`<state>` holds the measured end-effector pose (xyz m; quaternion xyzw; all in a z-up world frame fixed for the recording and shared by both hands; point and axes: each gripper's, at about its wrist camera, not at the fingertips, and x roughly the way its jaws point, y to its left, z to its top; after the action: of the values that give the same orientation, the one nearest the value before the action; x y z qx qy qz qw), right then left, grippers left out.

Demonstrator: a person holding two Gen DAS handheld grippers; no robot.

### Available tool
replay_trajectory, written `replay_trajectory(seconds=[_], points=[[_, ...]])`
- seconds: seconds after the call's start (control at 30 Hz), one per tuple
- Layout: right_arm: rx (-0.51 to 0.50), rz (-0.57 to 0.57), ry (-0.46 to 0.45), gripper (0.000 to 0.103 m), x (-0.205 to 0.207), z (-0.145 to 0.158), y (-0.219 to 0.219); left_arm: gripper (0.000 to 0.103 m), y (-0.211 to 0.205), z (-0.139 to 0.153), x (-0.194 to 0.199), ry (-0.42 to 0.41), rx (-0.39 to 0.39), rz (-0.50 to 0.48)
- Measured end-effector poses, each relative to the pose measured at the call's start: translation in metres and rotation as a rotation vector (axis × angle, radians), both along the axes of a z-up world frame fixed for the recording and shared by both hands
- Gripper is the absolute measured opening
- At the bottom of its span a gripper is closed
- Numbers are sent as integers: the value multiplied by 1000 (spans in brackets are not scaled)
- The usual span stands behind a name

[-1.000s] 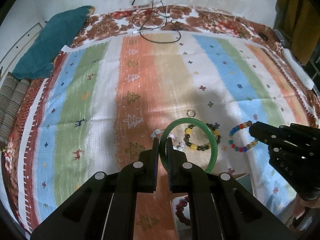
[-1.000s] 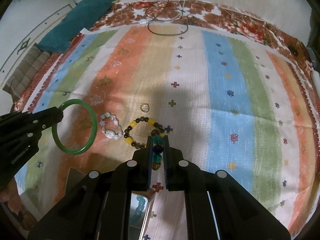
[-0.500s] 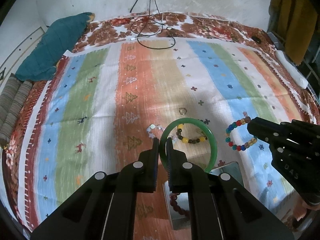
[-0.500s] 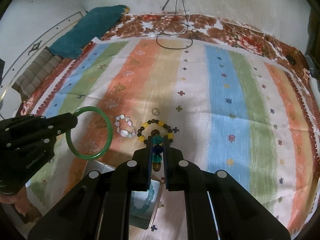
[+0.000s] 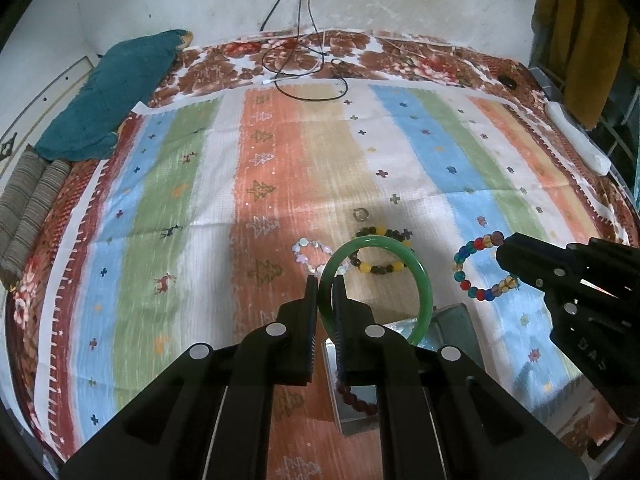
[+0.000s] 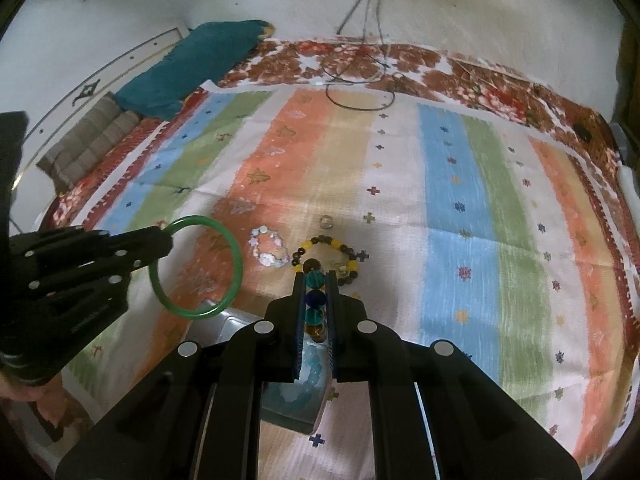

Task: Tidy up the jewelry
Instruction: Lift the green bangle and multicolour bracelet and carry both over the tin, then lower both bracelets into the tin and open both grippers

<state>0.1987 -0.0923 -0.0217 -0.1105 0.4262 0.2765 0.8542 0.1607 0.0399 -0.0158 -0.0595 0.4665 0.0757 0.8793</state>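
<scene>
My left gripper [image 5: 325,280] is shut on a green bangle [image 5: 424,280] and holds it above the striped cloth; the bangle shows in the right wrist view [image 6: 236,264] too. My right gripper [image 6: 315,276] is shut on a multicolour bead bracelet [image 6: 316,278], seen whole in the left wrist view [image 5: 464,268]. On the cloth lie a yellow-and-dark bead bracelet [image 5: 376,268], a pale pink bead bracelet [image 5: 304,254] and a small ring [image 5: 360,213]. A clear box [image 5: 452,320] below the grippers holds a dark red bracelet [image 5: 356,400] and a teal one [image 6: 312,368].
The striped cloth [image 5: 260,152] covers a bed with a floral sheet. A teal pillow [image 5: 116,92] and rolled fabric [image 5: 28,208] lie at the far left. Black and white cables [image 5: 308,76] lie at the far edge. A white object [image 5: 580,140] lies along the right edge.
Both grippers have pulled back and up with their bracelets. The clear box has come further into view beneath them. The loose jewelry on the cloth has not moved.
</scene>
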Motion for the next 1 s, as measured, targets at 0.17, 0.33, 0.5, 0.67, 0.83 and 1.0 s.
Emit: replay_trajectory(seconds=[0.17,0.33,0.5,0.67,0.83,1.0], points=[[12,20,-11,10,-12,5,-3,7,-3,1,-8,-4,-3,-7],[11,33,-16,10,-23,5,-4,7,-9,1,-17,-8,11,-19],[4,29,3,10,-27,-2,-8,7,-14,1,-26,-14,27,-20],[7,29,6,10,-36,-3,-12,7,-16,0,-30,-14,29,-23],[8,31,13,10,-43,-4,-14,7,-18,-2,-36,-2,12,-37],[8,31,24,11,-46,-6,-15,8,-21,-6,-36,14,3,-42]])
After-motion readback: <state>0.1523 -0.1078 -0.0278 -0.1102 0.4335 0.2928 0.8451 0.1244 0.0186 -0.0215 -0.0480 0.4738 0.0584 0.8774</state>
